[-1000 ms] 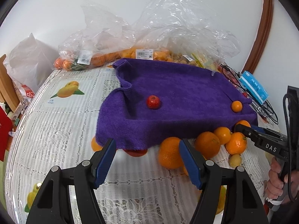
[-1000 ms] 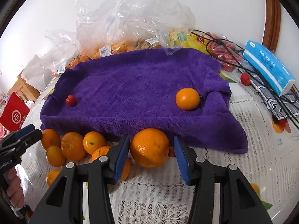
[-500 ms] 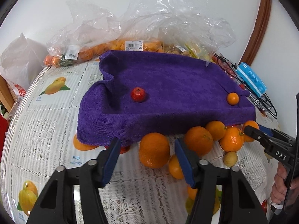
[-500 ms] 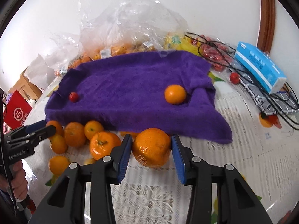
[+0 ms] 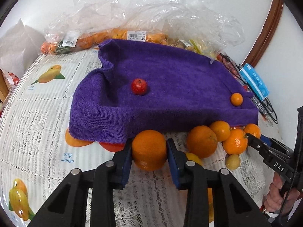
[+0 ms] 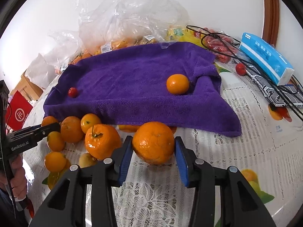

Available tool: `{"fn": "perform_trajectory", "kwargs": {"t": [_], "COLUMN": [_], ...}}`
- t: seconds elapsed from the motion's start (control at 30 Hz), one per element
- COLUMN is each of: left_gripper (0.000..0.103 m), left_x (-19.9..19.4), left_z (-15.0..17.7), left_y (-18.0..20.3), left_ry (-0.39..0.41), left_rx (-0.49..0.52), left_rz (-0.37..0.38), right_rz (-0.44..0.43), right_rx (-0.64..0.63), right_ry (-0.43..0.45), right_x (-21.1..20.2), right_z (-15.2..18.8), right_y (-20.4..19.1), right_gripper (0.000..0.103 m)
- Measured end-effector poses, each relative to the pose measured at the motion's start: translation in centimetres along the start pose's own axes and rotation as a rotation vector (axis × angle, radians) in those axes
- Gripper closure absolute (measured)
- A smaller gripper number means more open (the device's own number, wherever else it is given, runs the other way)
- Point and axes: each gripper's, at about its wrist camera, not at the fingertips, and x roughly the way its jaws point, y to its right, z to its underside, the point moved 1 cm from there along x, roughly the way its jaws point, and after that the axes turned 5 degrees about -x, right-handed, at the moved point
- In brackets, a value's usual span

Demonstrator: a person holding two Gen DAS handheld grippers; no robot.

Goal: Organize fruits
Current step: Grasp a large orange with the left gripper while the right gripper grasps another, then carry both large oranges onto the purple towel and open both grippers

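A purple towel (image 5: 170, 79) lies spread on the lace tablecloth, with a small red fruit (image 5: 139, 86) and a small orange (image 5: 236, 99) on it. In front of its near edge my left gripper (image 5: 149, 146) is closing, its blue pads against the sides of a large orange (image 5: 149, 151). My right gripper (image 6: 153, 146) is shut on another large orange (image 6: 153, 141) just before the towel (image 6: 132, 79). Several loose oranges (image 6: 102, 141) lie heaped between the two grippers. In each wrist view the other gripper shows at the frame's edge, held by a hand.
Clear plastic bags of fruit (image 5: 132, 36) pile up behind the towel against the wall. A blue tissue pack (image 6: 265, 56), black cables (image 6: 227, 43) and a small red fruit (image 6: 240, 69) lie right of the towel. A red box (image 6: 18, 111) stands at the left.
My left gripper's jaws have come together from wide apart onto the large orange. The right gripper has kept its orange and drawn back a little from the towel.
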Motion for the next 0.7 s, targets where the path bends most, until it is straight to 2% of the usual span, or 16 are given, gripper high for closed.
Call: {"fn": "perform_trajectory", "kwargs": {"t": [0.7], "left_gripper": [0.072], "left_x": [-5.3], "left_z": [-0.8], "left_y": [0.7], "left_ry": [0.120], "left_rx": [0.017], "left_rz": [0.004], "right_rz": [0.031], "right_rx": [-0.040], "right_ry": [0.136], "right_x": [-5.8], "right_z": [-2.6], "right_y": [-1.2], "right_gripper": [0.060]}}
